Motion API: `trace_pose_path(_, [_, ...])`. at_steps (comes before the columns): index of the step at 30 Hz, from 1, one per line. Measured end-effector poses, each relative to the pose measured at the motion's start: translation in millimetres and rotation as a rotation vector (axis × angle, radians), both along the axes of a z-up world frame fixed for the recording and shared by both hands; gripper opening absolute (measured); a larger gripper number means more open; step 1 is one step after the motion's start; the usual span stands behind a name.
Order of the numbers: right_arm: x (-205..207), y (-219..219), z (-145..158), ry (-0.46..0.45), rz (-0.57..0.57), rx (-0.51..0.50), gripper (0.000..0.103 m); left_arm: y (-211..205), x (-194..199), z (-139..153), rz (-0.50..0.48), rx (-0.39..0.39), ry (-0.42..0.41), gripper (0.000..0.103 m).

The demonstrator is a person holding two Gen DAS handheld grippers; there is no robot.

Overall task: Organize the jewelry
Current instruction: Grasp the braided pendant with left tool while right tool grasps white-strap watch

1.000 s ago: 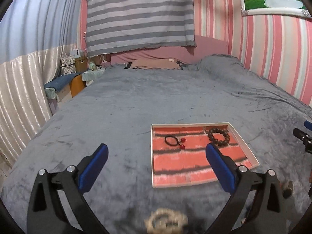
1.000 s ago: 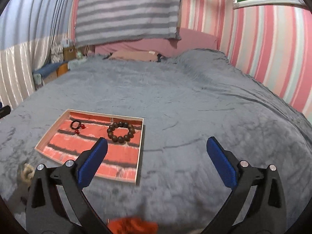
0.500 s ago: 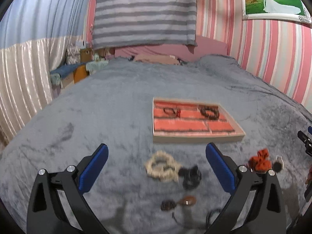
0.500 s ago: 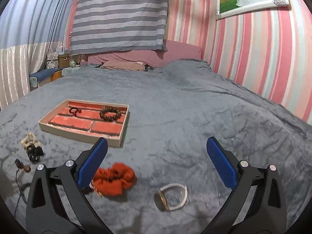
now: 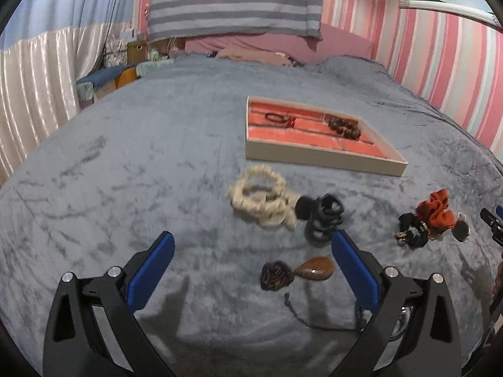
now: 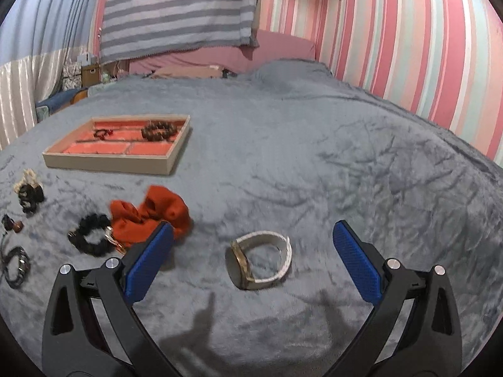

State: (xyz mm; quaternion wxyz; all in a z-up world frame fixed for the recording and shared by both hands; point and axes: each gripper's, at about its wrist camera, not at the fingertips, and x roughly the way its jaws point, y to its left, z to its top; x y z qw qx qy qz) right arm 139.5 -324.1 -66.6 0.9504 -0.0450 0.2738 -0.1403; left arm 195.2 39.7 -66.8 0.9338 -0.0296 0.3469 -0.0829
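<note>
both claws hang released above the grey bed, gripping nothing. between the left gripper's blue pads lie a brown pendant and a dark bead cluster; beyond them a cream scrunchie touches a black one. between the right gripper's pads a white-strapped watch lies on its side. an orange scrunchie touches the left pad. the tray sits farther up the bed, holding a bead bracelet and a hair tie.
</note>
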Motion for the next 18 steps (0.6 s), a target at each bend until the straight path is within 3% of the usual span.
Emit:
trace_pose_path(3, [5.0, -4.8, -8.6, 0.024, -0.003, 0.001, 0.097, 0.8, 1.0, -7.7, -0.004, 0.0, 0.011, 0.098])
trace_pose_path(12, [26.4, -8.9, -30.4, 0.113, 0.011, 0.022, 0.076, -9.0, 0.7, -27.9, -0.04, 0.051, 0.039, 0.097])
trace_pose_path(18, [35.2, -12.7, -38.3, 0.156, 0.015, 0.045, 0.065, -12.6, 12.7, -41.7, -0.079, 0.026, 0.104, 0.073])
